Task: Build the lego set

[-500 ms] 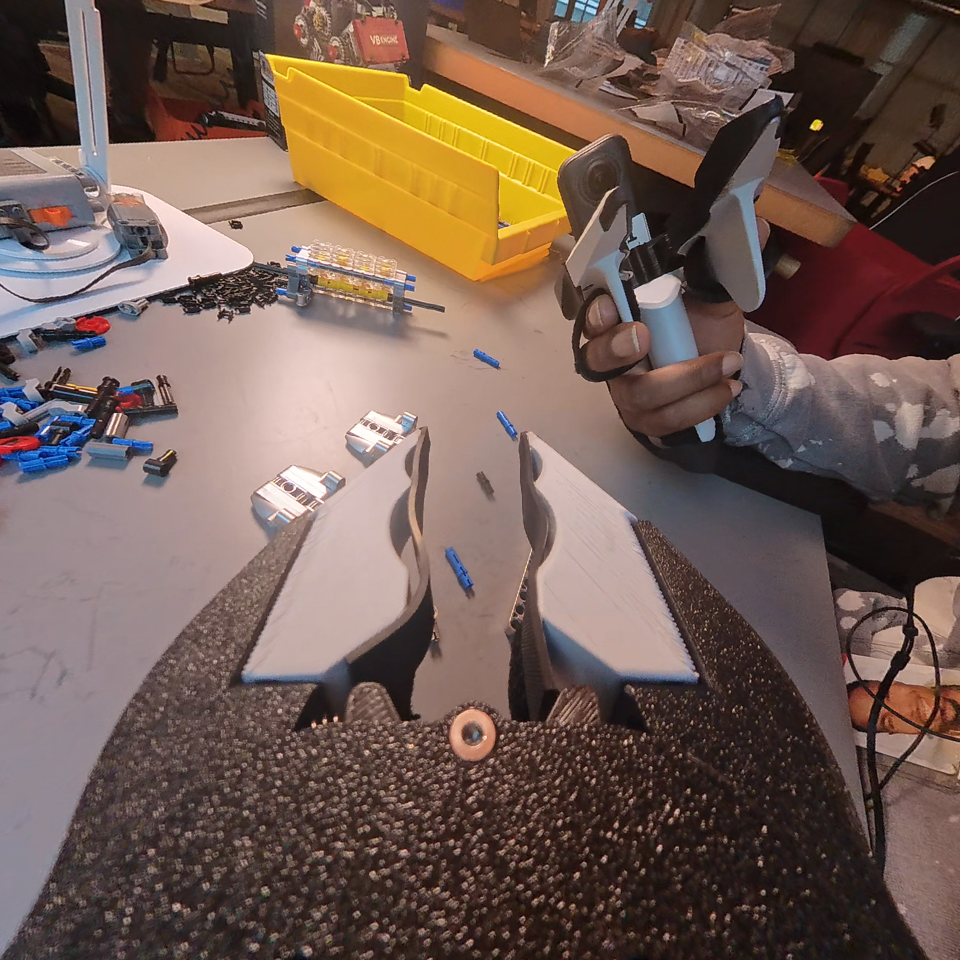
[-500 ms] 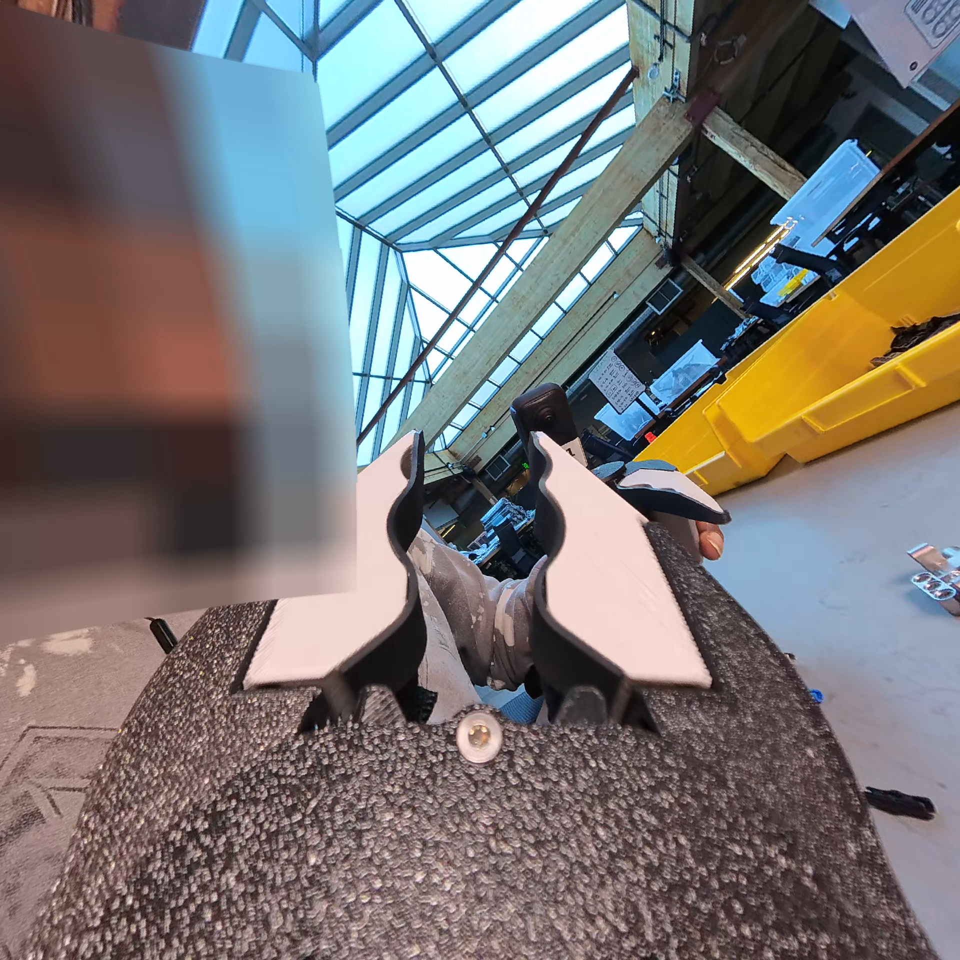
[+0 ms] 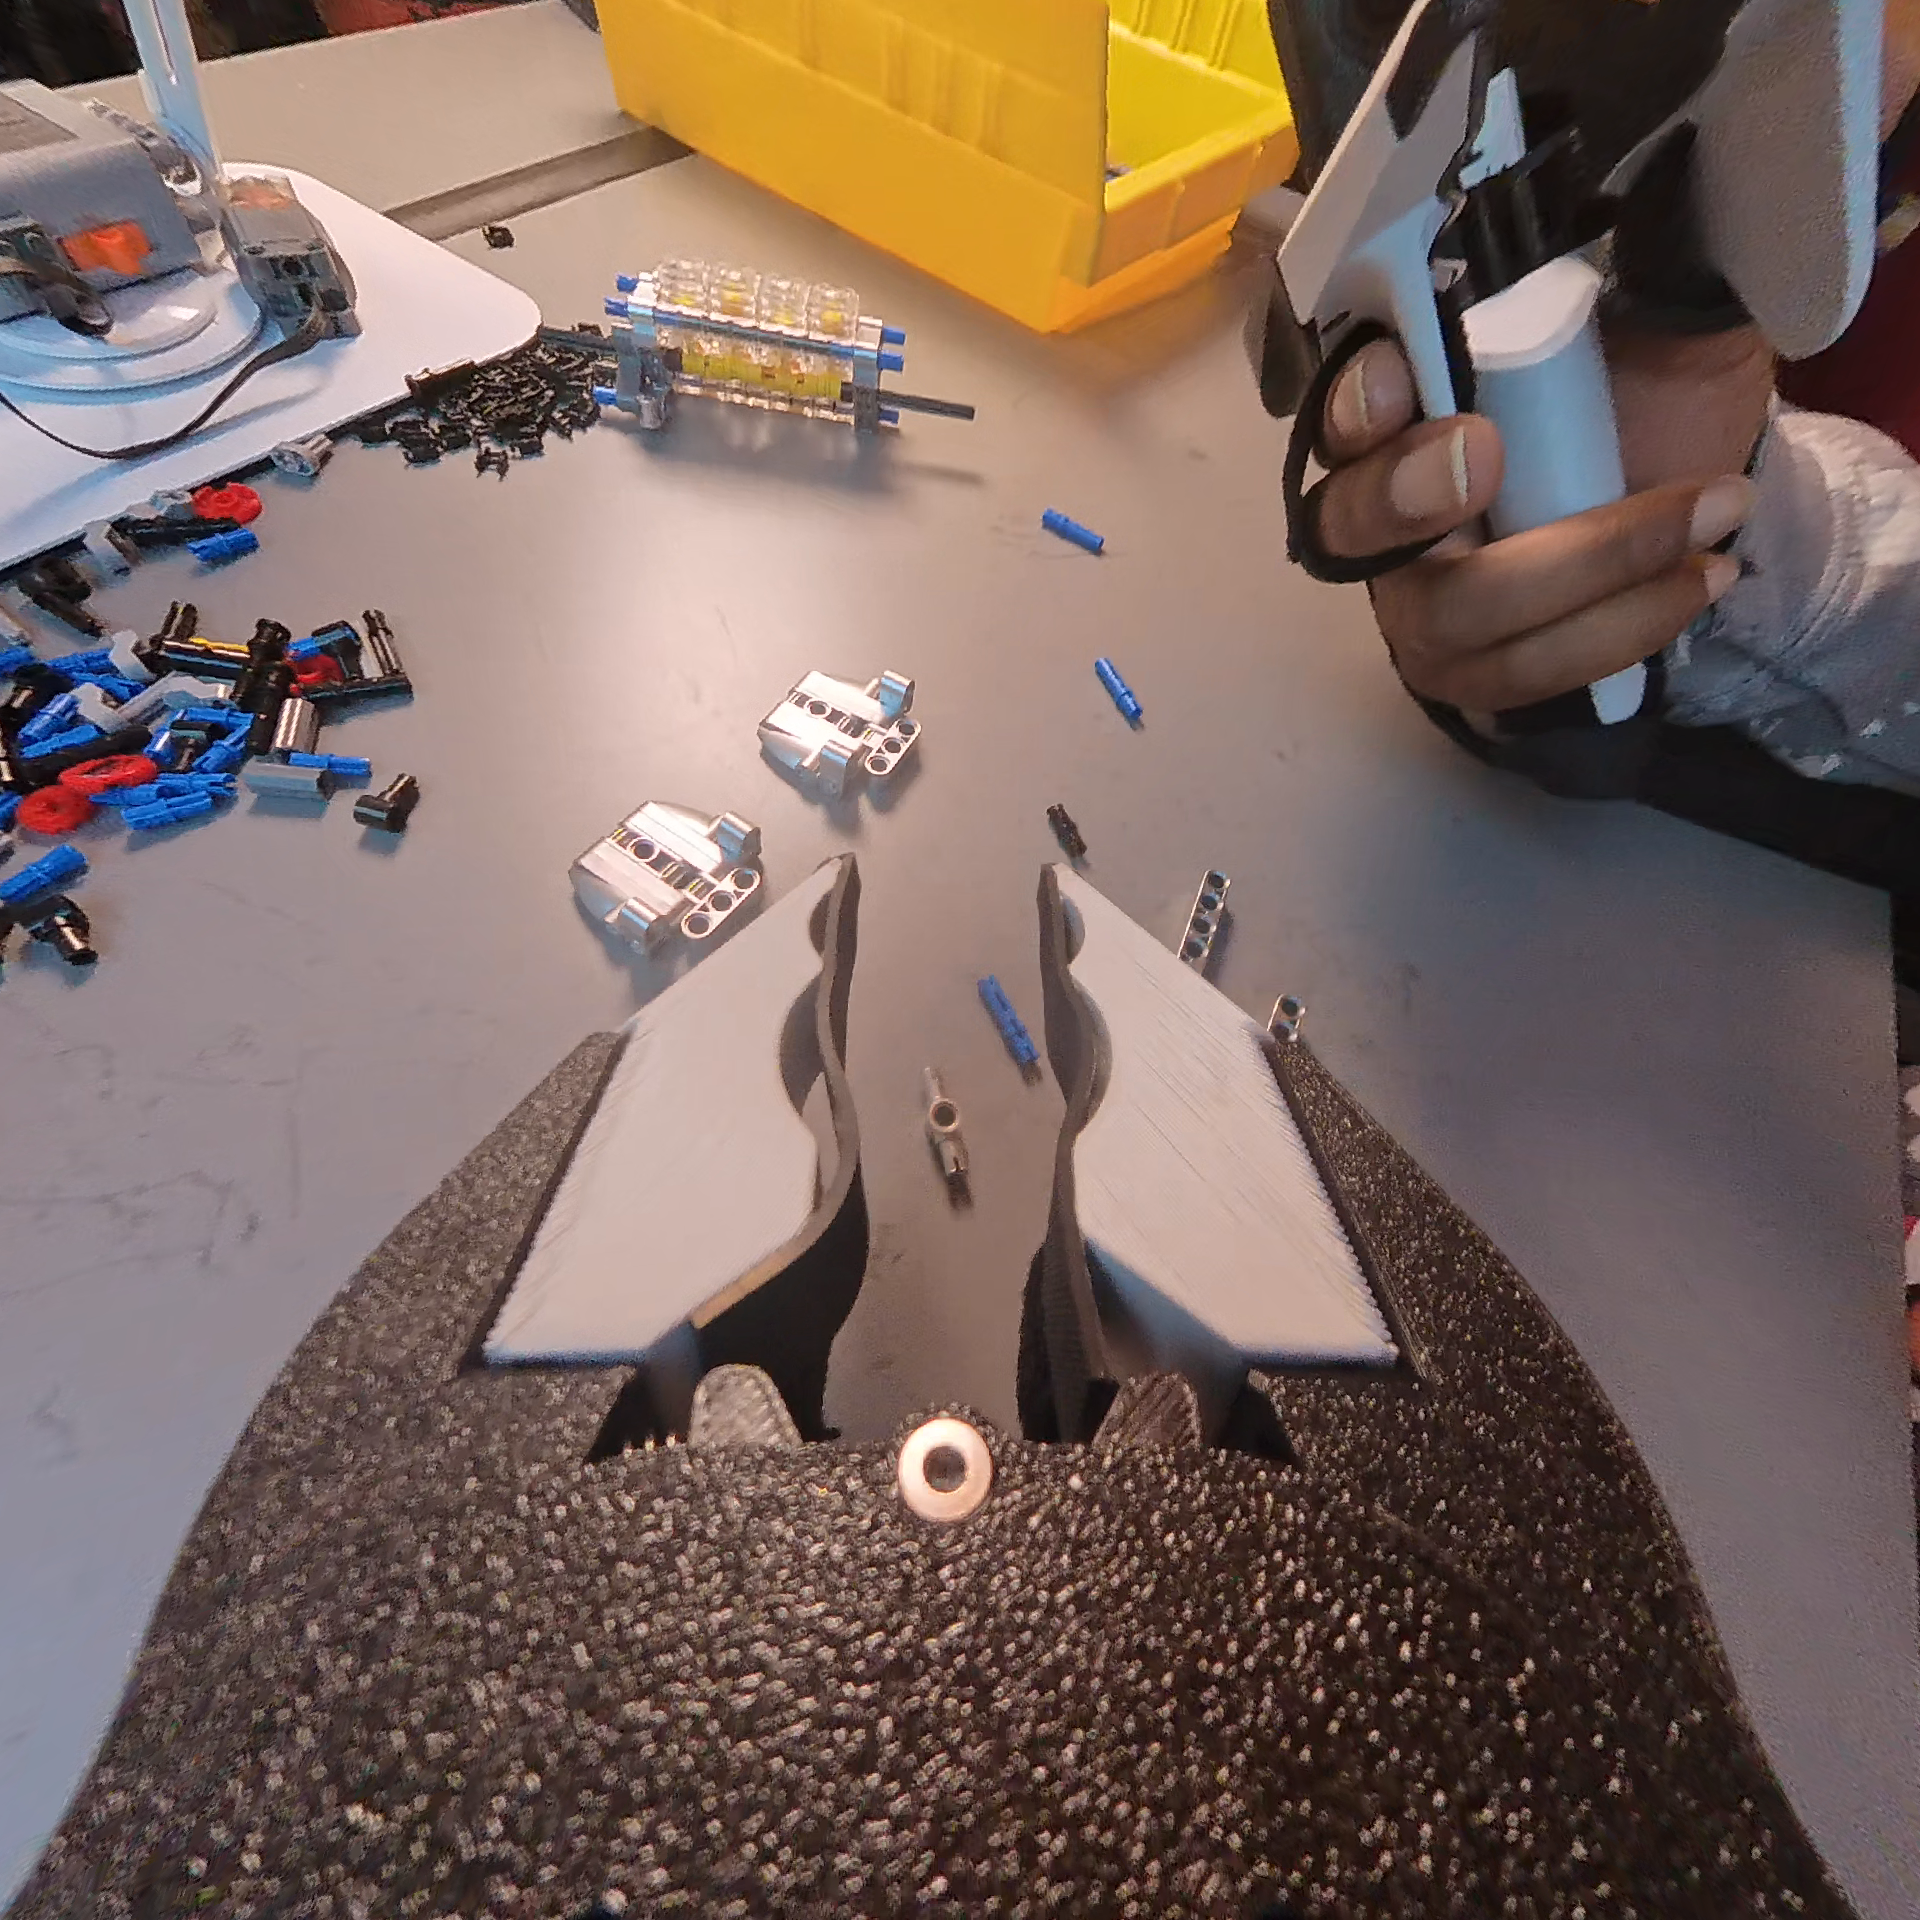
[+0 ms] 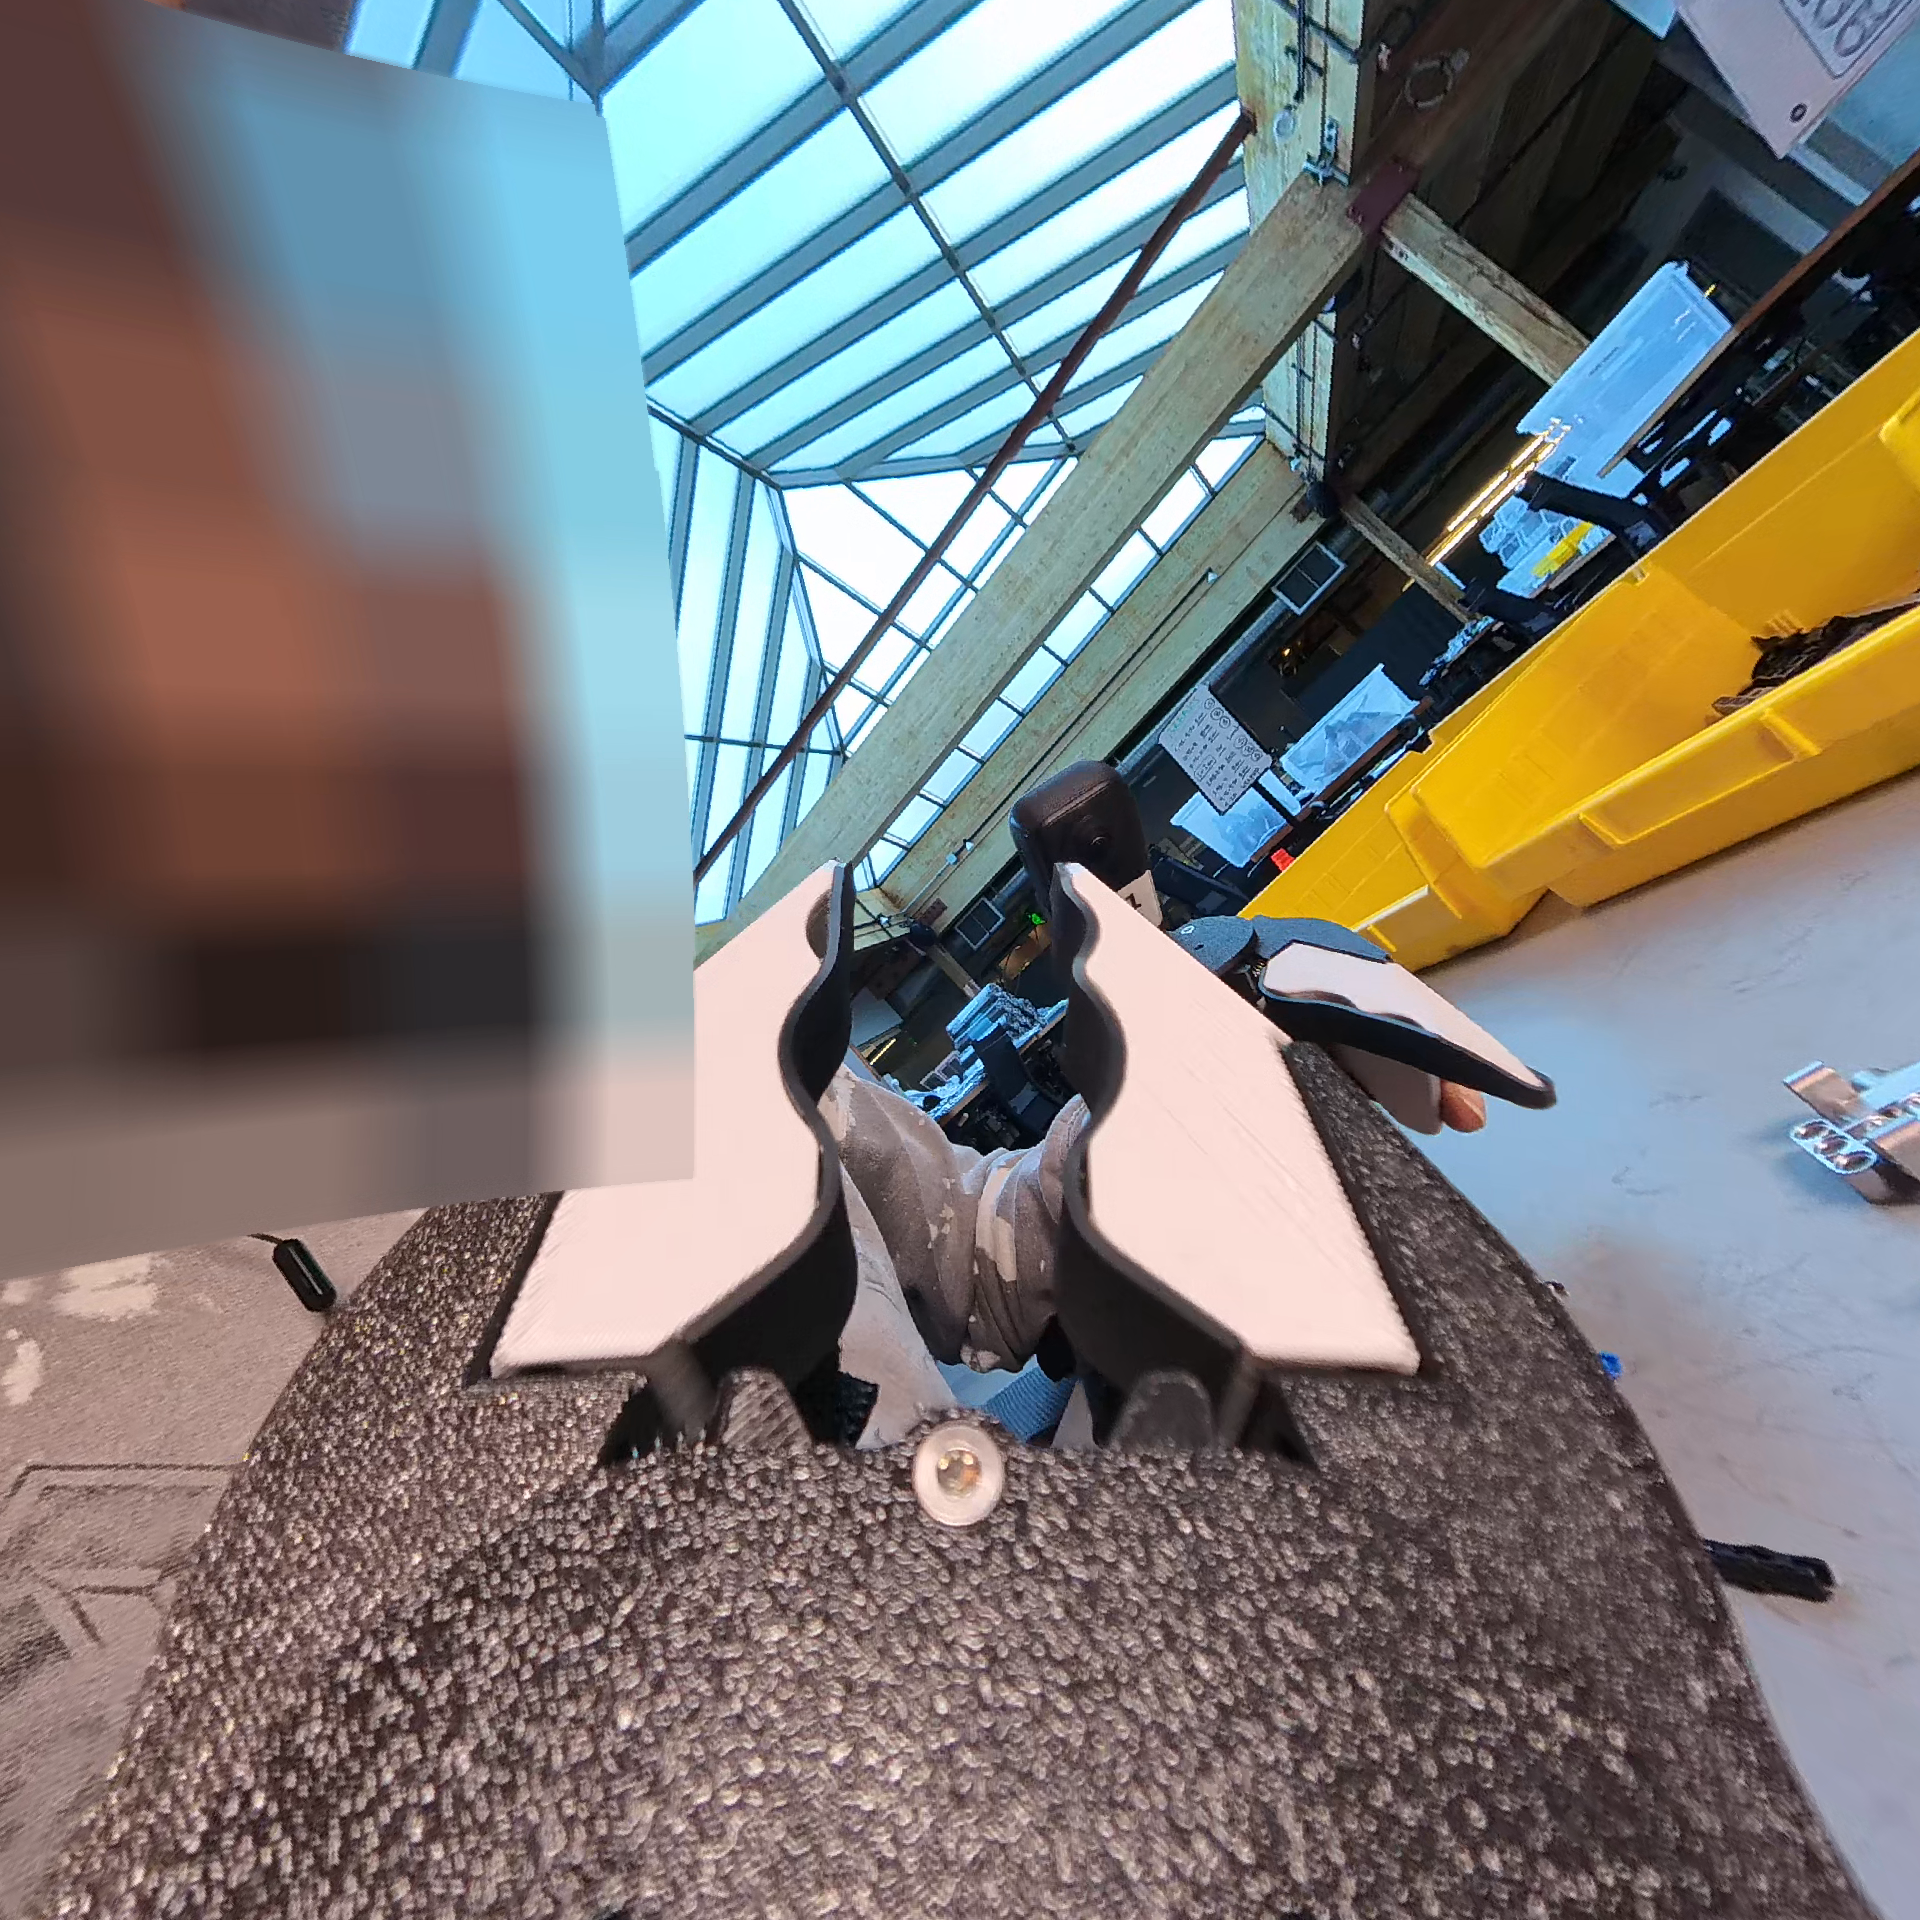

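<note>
My left gripper (image 3: 948,878) is open and empty, held low over the grey table (image 3: 520,1091). Between its fingers lie a blue pin (image 3: 1007,1018) and a small grey connector (image 3: 947,1125). Two silver engine-block pieces (image 3: 665,876) (image 3: 840,732) lie just ahead to the left. A thin grey beam (image 3: 1205,918) lies by the right finger. My right gripper (image 4: 951,883) is open and empty, tilted upward towards the glass roof; a hand holds it at the upper right of the left wrist view (image 3: 1538,343). The left gripper also shows in the right wrist view (image 4: 1392,1013).
A yellow bin (image 3: 935,135) stands at the back. A clear and blue brick assembly (image 3: 758,348) lies in front of it beside several black pins (image 3: 488,400). A white board (image 3: 416,301) with grey motor units is at back left. Loose blue, black and red parts (image 3: 156,717) lie at left.
My left gripper has moved forward and lower over the table, so the parts look nearer; the grey connector and thin beam have come into view. The right gripper has barely moved.
</note>
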Motion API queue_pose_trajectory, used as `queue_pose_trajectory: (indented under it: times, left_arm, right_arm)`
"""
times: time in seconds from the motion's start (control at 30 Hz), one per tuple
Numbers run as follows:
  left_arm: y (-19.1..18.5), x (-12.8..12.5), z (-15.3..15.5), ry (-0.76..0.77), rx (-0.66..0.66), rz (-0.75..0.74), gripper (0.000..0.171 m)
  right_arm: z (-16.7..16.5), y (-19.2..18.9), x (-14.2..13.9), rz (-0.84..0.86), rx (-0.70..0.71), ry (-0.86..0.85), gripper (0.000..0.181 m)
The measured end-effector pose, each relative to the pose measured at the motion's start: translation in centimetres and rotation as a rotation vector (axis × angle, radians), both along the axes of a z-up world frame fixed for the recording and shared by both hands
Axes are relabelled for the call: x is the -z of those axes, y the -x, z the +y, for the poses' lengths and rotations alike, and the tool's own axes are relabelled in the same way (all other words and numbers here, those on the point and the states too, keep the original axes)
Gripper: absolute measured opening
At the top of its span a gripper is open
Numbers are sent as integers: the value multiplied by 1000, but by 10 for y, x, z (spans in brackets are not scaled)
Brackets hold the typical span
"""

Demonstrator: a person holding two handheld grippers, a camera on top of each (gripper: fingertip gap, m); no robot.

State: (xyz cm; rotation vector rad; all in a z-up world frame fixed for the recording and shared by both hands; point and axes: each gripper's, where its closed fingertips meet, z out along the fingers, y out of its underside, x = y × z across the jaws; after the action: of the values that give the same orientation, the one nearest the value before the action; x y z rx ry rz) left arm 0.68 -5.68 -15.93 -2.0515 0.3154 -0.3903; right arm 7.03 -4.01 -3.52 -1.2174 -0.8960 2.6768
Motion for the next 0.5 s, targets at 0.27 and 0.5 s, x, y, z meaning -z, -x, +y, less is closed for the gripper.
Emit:
queue_pose_trajectory:
  times: [0.27,0.5]
  left_arm:
    - [-6,14,-9,55,82,99,24]
    - [-10,19,-13,88,120,85,20]
  right_arm:
    - [-4,2,4,-23,2,-38,36]
    - [-9,5,8,-41,16,-92,36]
